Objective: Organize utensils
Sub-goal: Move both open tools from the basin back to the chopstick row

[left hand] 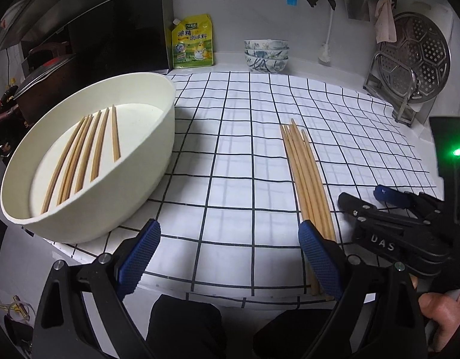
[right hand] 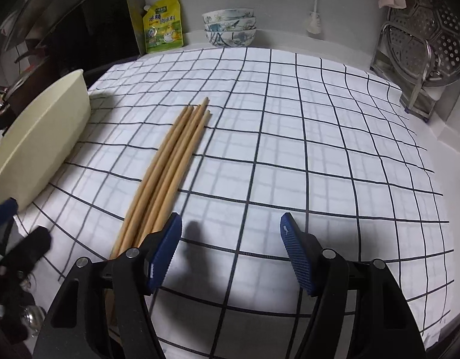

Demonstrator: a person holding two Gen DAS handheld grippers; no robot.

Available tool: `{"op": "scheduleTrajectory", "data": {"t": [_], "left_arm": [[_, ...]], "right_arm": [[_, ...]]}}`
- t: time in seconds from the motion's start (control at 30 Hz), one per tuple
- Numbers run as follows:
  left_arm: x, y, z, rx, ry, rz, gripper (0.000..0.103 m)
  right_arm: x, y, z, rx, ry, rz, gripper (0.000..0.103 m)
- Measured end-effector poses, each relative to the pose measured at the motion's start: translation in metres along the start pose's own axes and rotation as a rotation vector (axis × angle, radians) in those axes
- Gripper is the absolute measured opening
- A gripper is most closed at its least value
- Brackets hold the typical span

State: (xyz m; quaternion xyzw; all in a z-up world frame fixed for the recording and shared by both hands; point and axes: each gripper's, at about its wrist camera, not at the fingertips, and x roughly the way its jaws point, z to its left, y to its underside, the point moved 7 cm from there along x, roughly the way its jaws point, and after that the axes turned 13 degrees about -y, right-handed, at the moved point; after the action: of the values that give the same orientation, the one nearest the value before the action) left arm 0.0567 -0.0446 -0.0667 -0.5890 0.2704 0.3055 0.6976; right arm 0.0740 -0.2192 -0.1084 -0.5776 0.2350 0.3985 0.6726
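Presently, mid-task: part of the chopsticks is already sorted, part is not. Left to right across the checked cloth (left hand: 236,155):

(a) Cream basin (left hand: 89,209), at the cloth's left edge, near the front corner. Approx. six chopsticks in basin (left hand: 89,149) are seen lying roughly parallel on its floor, tips toward the back wall.

(b) Left gripper (left hand: 230,257), over the cloth's front edge, between basin and loose bundle. Jaws are released, wide apart, nothing between the pads; its right pad is seen just beside the bundle's near end, but contact cannot be told.

(c) Loose chopsticks (right hand: 167,167), approx. five, bunched together on the cloth right of centre, butt ends at the front edge, tips fanned slightly toward the back.

(d) Right gripper (right hand: 230,251), over the front edge, just right of the bundle. Jaws are likewise released and empty; bare cloth is seen between them, w/ the bundle outside its left pad.

Step judged in hand: approach to the loose bundle for the next pick. Next move is judged to call for one gripper being shifted sideways until the sticks lie between its pads, lowered to the cloth, then closed near the butt ends. The bundle would then be carried left to the basin and laid alongside those already there.
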Motion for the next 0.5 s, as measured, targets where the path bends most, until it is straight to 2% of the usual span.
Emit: {"op": "scheduleTrajectory", "data": {"t": [0.23, 0.5], "left_arm": [[0.006, 0.002, 0.006, -0.009, -0.029, 0.004, 0.092], [0.009, 0.002, 0.014, -0.03, -0.027, 0.016, 0.092]], "right_arm": [[0.008, 0.001, 0.022, -0.056, -0.037, 0.024, 0.065], [0.006, 0.005, 0.019, -0.071, -0.009, 0.056, 0.065]]}}
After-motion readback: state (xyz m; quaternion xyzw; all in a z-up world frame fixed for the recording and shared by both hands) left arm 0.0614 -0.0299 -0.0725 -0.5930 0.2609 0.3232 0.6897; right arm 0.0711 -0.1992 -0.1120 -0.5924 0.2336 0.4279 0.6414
